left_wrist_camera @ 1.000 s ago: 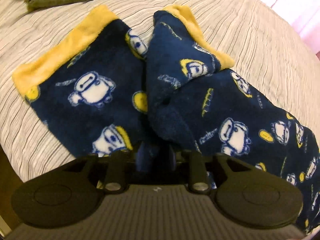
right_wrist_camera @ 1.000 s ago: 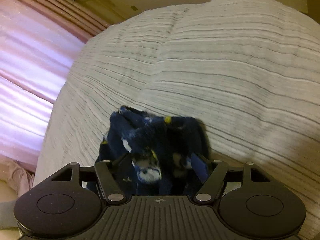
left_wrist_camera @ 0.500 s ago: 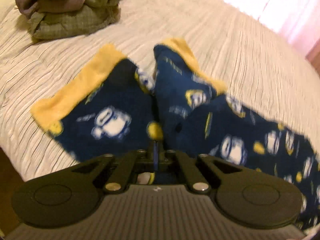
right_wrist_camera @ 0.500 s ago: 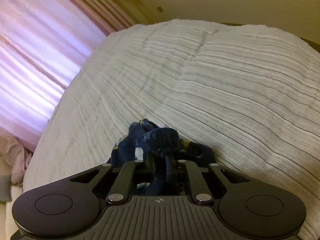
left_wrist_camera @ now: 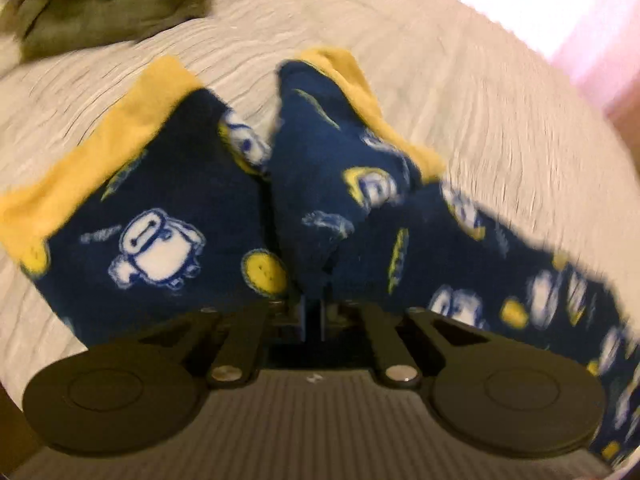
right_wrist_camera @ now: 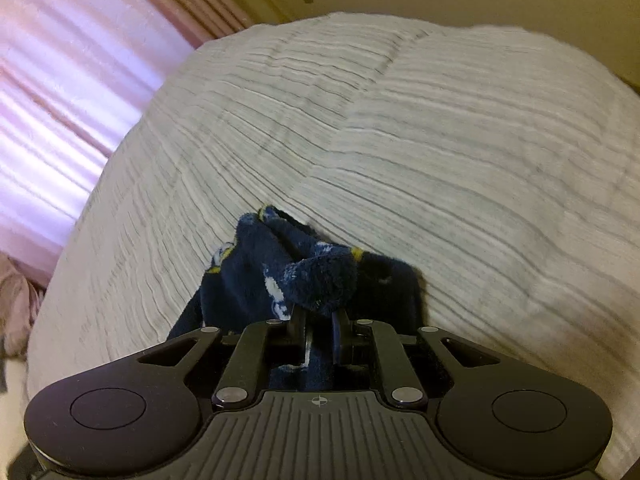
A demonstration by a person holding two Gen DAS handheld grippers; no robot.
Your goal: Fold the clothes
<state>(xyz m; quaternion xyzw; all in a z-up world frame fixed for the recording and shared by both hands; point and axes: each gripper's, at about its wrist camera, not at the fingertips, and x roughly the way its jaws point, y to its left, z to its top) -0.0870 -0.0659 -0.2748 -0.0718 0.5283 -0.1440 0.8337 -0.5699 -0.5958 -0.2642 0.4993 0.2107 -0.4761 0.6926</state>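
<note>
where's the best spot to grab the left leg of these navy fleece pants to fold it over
Take the left leg by its yellow cuff, coming in from the open bedspread beyond the hem. The cuff is a straight, flat free edge, away from the bunched middle that the left claw pinches.
</note>
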